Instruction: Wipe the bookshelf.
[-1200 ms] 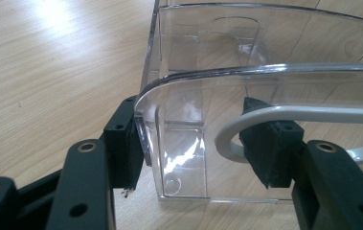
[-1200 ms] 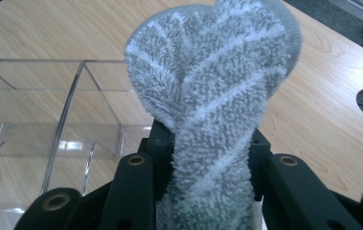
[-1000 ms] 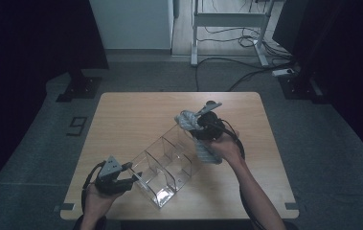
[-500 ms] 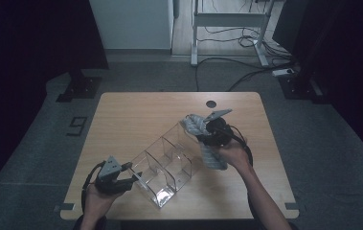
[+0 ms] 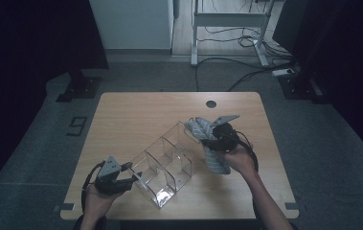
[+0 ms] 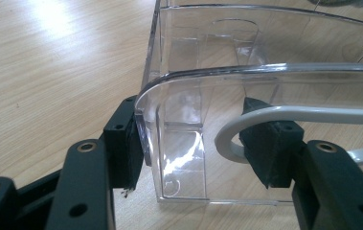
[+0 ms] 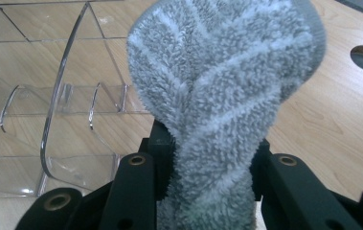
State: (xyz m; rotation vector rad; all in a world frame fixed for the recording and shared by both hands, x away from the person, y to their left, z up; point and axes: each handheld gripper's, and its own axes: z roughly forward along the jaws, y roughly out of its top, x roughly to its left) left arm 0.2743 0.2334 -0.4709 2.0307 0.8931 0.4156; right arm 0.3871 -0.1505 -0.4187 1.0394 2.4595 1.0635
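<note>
Setting was a dim lab or workroom: lone wooden table [image 5: 136, 115], grey floor, metal stand [image 5: 227, 28], loose cables [image 5: 246, 72].

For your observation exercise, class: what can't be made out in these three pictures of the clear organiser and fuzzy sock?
- Grey striped fuzzy sock: lower end, in the right gripper view, hidden between the black fingers.
- Clear acrylic three-compartment organiser: right side cut off by the left gripper view's edge.
- Left gripper: grip too small to judge in the high view.

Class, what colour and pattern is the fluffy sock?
The sock is grey with paler stripes, clearest in the right gripper view.
</note>
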